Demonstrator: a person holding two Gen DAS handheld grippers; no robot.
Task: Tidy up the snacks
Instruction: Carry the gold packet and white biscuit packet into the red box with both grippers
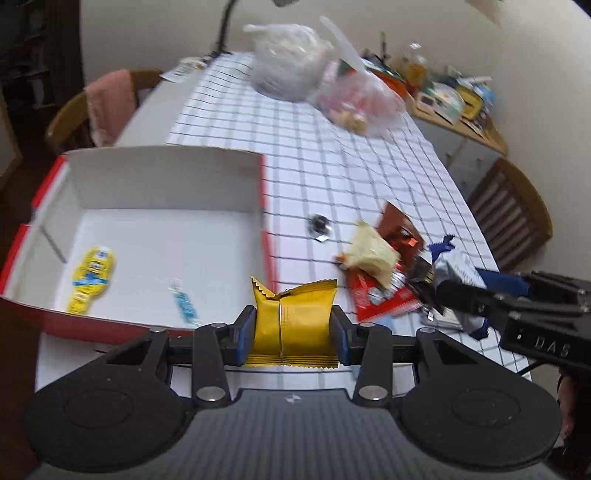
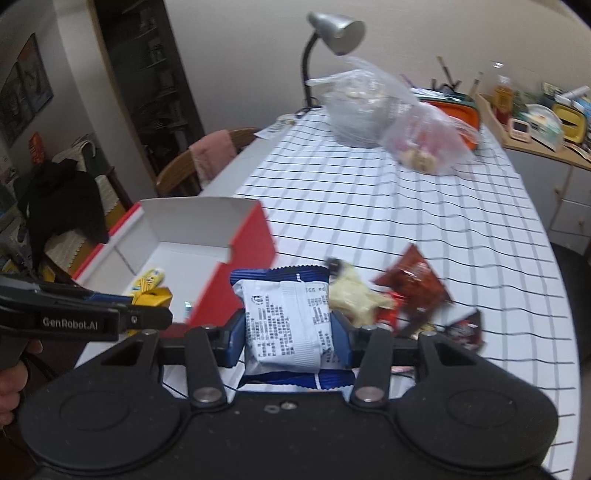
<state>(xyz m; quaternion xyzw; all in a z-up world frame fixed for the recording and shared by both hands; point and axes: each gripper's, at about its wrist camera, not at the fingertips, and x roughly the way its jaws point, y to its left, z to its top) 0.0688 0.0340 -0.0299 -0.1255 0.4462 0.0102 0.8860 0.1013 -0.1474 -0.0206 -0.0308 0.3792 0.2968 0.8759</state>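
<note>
My left gripper (image 1: 293, 326) is shut on a gold snack packet (image 1: 295, 306), held just off the near right corner of the open red and white box (image 1: 166, 181). A yellow packet (image 1: 92, 278) and a small blue candy (image 1: 184, 304) lie inside the box. My right gripper (image 2: 288, 332) is shut on a blue and white packet (image 2: 286, 314), above the table's near edge. Each gripper shows in the other view: the right gripper (image 1: 461, 295) at the right, the left gripper (image 2: 151, 306) at the left beside the box (image 2: 240, 258). Loose snacks (image 2: 410, 288) lie on the checked cloth.
The snack pile holds a cream packet (image 1: 373, 251), a brown one (image 1: 400, 225) and a red one (image 1: 376, 297). Two plastic bags (image 2: 388, 118) and a desk lamp (image 2: 332, 33) stand at the far end. Chairs (image 1: 513, 214) flank the table; a cluttered shelf (image 2: 535, 122) is at far right.
</note>
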